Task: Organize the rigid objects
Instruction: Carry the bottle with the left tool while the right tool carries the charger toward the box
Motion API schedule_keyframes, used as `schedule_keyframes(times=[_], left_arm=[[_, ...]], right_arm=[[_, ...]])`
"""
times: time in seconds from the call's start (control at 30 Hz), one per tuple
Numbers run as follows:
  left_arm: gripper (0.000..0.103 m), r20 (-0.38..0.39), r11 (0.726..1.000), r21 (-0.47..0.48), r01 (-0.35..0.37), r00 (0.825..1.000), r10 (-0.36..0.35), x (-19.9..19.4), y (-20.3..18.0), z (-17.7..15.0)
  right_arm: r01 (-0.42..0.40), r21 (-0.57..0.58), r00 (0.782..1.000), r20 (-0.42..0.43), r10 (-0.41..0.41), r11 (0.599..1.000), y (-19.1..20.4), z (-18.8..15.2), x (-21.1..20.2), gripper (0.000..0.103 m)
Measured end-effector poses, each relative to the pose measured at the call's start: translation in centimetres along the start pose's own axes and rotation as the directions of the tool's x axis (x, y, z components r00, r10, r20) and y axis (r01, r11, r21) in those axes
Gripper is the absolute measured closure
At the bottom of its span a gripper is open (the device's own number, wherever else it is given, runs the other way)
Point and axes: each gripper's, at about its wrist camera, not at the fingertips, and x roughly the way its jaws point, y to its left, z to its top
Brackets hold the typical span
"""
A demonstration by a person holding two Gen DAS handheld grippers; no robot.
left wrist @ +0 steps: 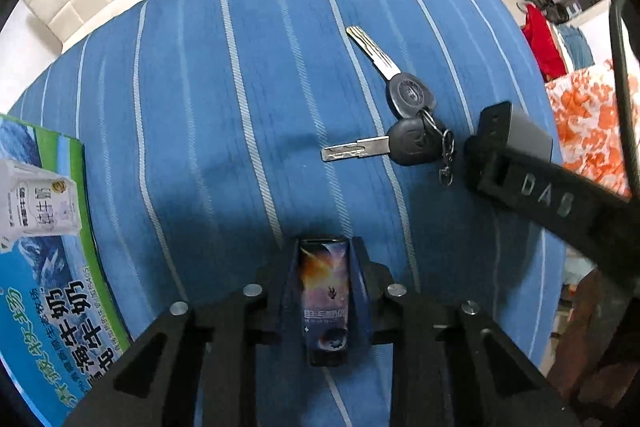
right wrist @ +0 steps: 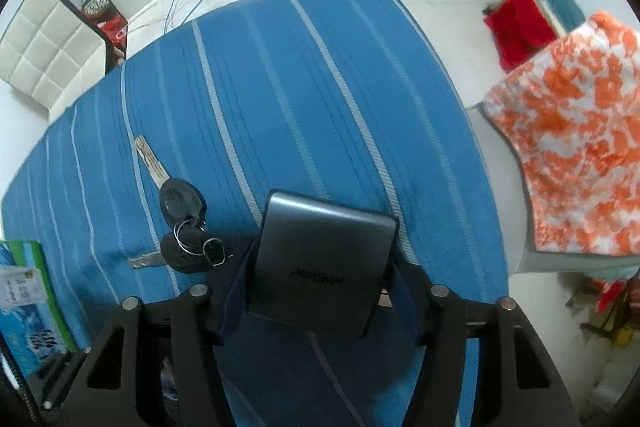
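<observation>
Blue striped cloth covers the table, w/ a green-blue milk carton box at its left edge. Right gripper jaws clamp a grey flat case above the cloth, keys lying just left of it. Left gripper jaws narrow, pinching a small printed box near the cloth's near-mid part.

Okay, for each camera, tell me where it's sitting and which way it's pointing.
Left wrist: on the left tongs, facing forward over the striped blue cloth; its fingers clamp a small box.
Right wrist: on the right tongs, same direction; gripping a grey case.
Shared: the keys, cloth, milk carton.
</observation>
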Motion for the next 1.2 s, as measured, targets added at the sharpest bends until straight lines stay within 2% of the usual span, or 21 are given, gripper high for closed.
schedule_keyframes(times=[0.27, 0.47, 0.67, 0.93, 1.2], left_arm=[[0.081, 0.056, 1.0, 0.017, 0.02, 0.998, -0.021, -1.9, 0.6, -0.2], [0.081, 0.093, 0.998, 0.053, 0.041, 0.995, -0.046, -3.8, 0.5, -1.6], [0.081, 0.14, 0.995, 0.083, 0.057, 0.988, -0.069, -6.2, 0.1, -2.4], [0.081, 0.213, 0.99, 0.097, 0.1, 0.97, -0.119, -10.8, 2.0, -3.7], [0.081, 0.339, 0.99, 0.088, 0.106, 0.932, -0.13, -18.6, 7.6, -6.4]], right_arm=[[-0.02, 0.009, 1.0, 0.007, 0.02, 1.0, -0.6, -1.7, -1.2, 0.043], [-0.035, 0.028, 0.999, 0.022, 0.035, 0.999, -1.9, -3.8, -2.2, 0.043], [-0.038, 0.009, 0.998, 0.056, 0.037, 0.999, -1.4, -5.5, -4.0, 0.043], [-0.065, -0.038, 0.987, 0.145, 0.07, 0.997, 0.6, -7.7, -10.3, 0.043], [-0.127, -0.123, 0.957, 0.245, 0.154, 0.984, 6.5, -10.9, -19.3, 0.043]])
